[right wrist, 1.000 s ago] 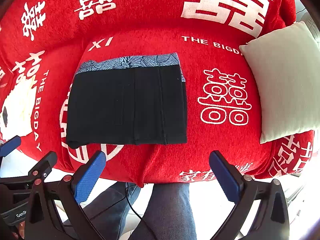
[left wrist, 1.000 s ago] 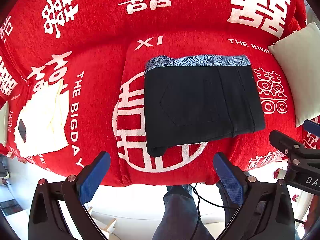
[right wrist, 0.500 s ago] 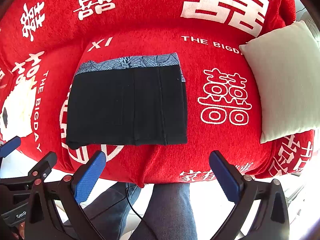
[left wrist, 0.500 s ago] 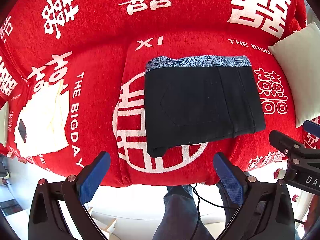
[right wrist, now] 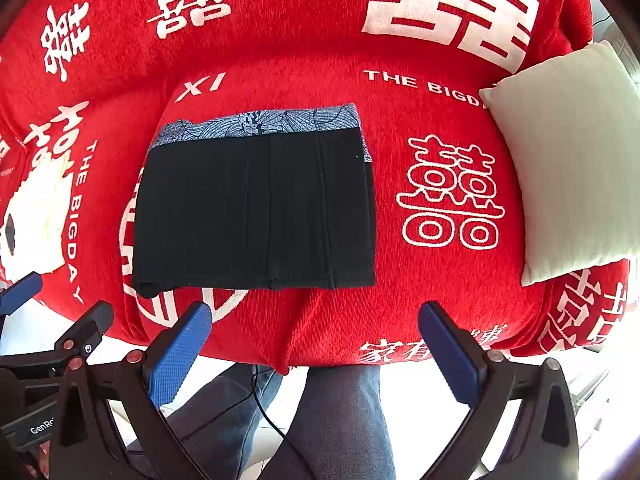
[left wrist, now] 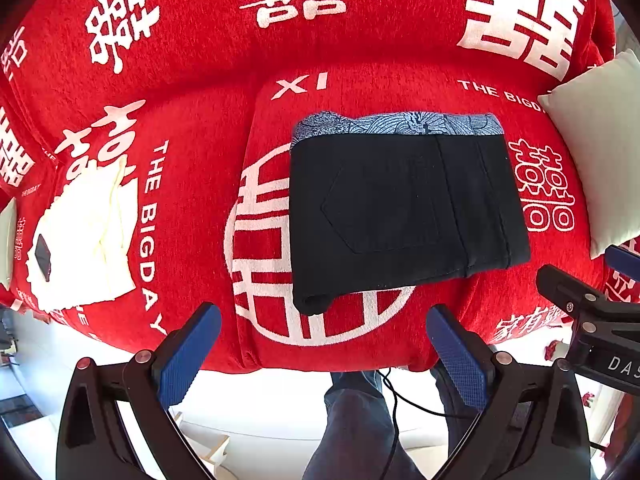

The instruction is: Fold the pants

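Black pants (left wrist: 404,216) lie folded into a flat rectangle on the red sofa seat, with a blue patterned lining strip (left wrist: 396,124) showing along the far edge. They also show in the right wrist view (right wrist: 256,208). My left gripper (left wrist: 320,344) is open and empty, held back from the sofa's front edge, just short of the pants. My right gripper (right wrist: 316,344) is open and empty, also off the front edge, below the pants' near right corner. Neither touches the pants.
The red sofa cover (left wrist: 192,128) bears white characters. A cream folded cloth with a small black object (left wrist: 80,236) lies on the left seat. A pale cushion (right wrist: 568,160) leans at the right. My legs in jeans (right wrist: 340,420) and a cable are below the seat edge.
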Demonstrator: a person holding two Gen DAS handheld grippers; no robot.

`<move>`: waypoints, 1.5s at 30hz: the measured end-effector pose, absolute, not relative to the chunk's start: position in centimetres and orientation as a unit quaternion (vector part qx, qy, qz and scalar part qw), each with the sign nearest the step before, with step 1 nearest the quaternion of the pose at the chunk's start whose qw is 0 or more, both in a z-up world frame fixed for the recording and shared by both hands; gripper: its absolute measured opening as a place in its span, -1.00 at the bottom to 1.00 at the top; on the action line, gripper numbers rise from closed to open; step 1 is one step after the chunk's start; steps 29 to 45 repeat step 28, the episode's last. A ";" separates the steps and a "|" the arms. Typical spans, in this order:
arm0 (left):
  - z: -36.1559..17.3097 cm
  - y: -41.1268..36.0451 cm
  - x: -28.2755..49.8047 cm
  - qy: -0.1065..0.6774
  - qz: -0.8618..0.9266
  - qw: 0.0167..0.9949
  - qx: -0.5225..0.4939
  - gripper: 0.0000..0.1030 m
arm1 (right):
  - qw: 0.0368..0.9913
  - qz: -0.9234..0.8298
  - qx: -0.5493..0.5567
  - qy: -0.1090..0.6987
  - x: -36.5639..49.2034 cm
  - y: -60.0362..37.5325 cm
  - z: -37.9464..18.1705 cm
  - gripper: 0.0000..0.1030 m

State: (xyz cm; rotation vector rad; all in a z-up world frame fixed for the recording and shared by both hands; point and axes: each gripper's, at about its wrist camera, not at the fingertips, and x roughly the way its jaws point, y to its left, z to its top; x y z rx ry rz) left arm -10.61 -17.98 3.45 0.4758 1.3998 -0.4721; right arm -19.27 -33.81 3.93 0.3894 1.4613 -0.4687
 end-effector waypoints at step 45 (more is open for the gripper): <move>3.5 -17.6 -10.4 0.631 -0.208 0.721 0.196 1.00 | 0.701 -0.208 0.173 0.659 -19.1 -33.6 3.7 1.00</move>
